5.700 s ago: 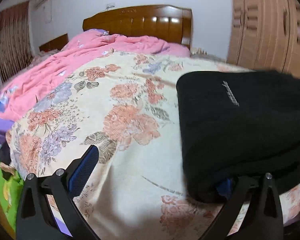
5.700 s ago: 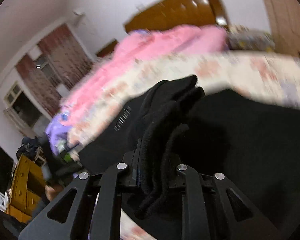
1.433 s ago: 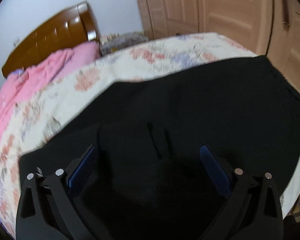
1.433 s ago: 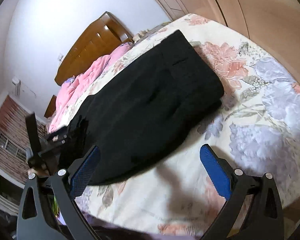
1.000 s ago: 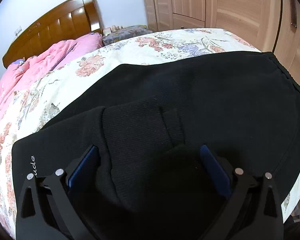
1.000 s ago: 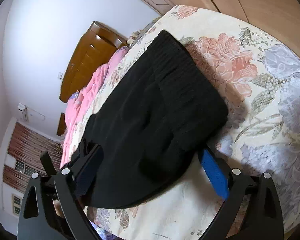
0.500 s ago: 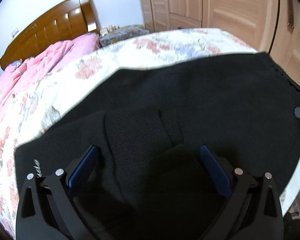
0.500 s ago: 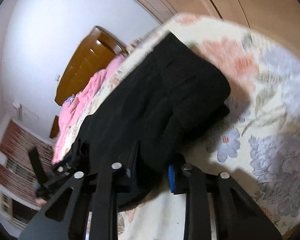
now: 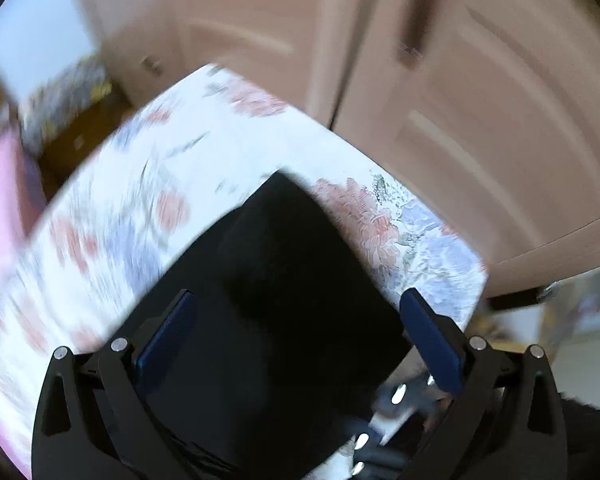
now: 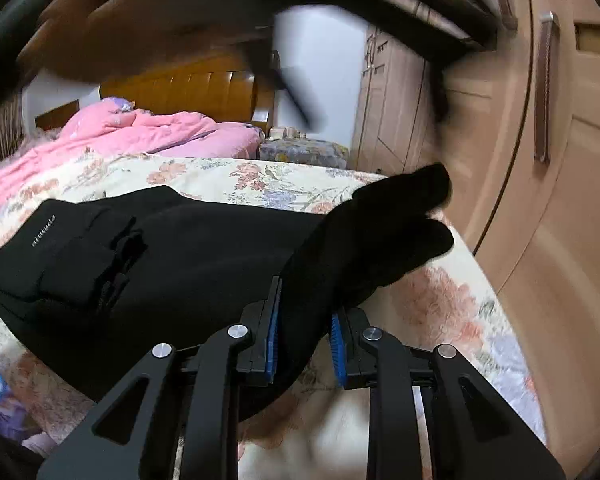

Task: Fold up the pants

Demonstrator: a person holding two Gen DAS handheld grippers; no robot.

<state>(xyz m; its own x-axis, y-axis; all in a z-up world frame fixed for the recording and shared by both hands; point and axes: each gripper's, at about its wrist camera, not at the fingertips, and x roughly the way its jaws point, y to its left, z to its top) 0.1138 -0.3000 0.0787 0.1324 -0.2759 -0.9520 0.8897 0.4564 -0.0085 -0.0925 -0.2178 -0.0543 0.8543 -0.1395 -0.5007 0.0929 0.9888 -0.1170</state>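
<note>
1. My right gripper has its blue-padded jaws pressed in on a thick bunch of the black knitted pants, which fills the narrow gap between the pads.
2. From that pinch, the gathered end of the cloth rises toward 1 o'clock in the right wrist view and stands clear of the cream floral bedspread.
3. The rest of the black pants lies flat on the bedspread toward 10 o'clock from my right gripper, with a small white logo near its far left corner.
4. My left gripper has its jaws spread wide, the two blue pads well apart, and nothing is held between them.
5. In the left wrist view the black pants fill the space between and beyond my open fingers, reaching to a corner at 12 o'clock; I cannot tell whether the pads touch the cloth.
6. The floral bedspread shows from 9 o'clock round to 2 o'clock of the pants in that view, much of it blurred.
7. The light wooden wardrobe doors stand at 3 o'clock in the right wrist view.
8. A pink quilt lies at 10 o'clock on the bed, in front of the brown wooden headboard at 11 o'clock.
</note>
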